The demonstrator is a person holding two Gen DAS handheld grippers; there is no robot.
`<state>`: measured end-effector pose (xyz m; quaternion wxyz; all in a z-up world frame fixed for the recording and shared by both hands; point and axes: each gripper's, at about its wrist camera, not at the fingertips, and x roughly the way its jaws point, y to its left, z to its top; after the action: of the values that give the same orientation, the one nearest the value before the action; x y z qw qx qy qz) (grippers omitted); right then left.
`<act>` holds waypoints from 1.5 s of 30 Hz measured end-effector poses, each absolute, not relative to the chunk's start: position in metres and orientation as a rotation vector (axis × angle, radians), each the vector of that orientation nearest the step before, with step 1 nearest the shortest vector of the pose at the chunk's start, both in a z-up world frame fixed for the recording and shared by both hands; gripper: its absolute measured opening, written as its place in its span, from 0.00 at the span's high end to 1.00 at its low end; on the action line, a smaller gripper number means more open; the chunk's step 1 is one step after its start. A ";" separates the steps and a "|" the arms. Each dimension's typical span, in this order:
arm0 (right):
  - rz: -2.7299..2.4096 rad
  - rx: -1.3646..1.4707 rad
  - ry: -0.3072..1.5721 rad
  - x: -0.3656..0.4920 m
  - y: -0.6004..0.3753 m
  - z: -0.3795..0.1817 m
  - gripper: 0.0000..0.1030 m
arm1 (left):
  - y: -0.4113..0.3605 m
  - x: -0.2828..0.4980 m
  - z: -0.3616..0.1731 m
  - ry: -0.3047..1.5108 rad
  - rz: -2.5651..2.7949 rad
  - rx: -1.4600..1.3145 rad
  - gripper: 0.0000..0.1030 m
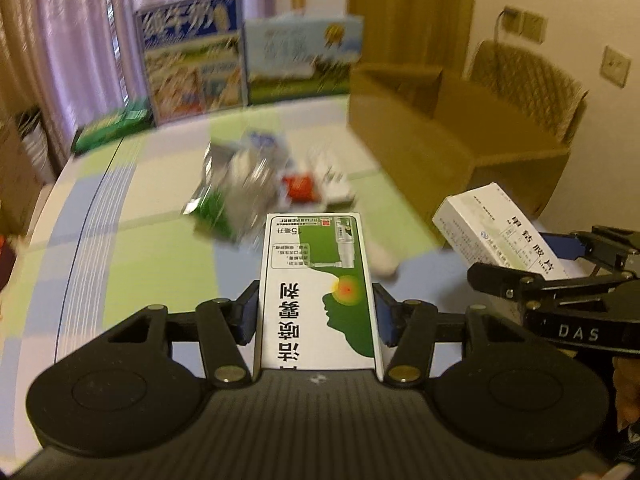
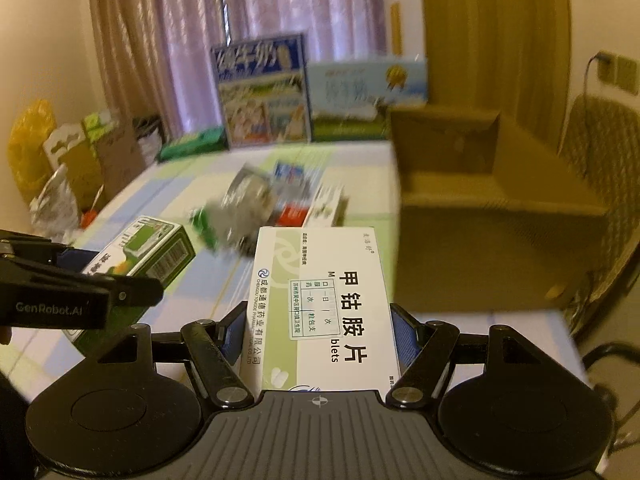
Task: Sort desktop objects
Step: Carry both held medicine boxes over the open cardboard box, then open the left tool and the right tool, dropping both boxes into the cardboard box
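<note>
Open tablecloth (image 1: 132,248) stretching left to the table's curved edge, carton (image 2: 492,200) crowding the right, left gripper (image 1: 316,312) clamped on a green-white box (image 1: 318,292), right gripper (image 2: 318,336) gripping a white box (image 2: 332,304) — both held above the table, blurred packet pile (image 1: 248,188) mid-table, milk cartons (image 1: 192,60) before curtains.

Left gripper (image 1: 316,312) at lower centre, jaws clamped; right gripper (image 2: 318,334) likewise clamped, held alongside it.

The right gripper (image 2: 318,312) clamps a white cardboard medicine box (image 2: 324,304) above the checked tablecloth (image 2: 360,168), near an open brown carton (image 2: 492,200).
</note>
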<state>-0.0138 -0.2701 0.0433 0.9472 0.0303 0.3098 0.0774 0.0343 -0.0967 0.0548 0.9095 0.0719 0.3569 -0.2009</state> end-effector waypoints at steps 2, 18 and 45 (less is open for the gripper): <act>0.136 0.063 0.597 -0.011 -0.279 0.057 0.34 | -0.109 0.043 0.067 0.713 -0.442 0.143 0.51; -0.109 0.133 0.543 0.106 -0.428 0.105 0.34 | -0.263 0.158 0.113 0.627 -0.652 0.110 0.51; -0.100 0.135 0.687 0.160 -0.445 0.055 0.34 | -0.264 0.201 0.082 0.665 -0.614 0.069 0.50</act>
<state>0.1598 -0.4449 0.0549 0.9381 0.0663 0.3365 -0.0491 0.2014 -0.2640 0.0818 0.8987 0.0334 0.3211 -0.2967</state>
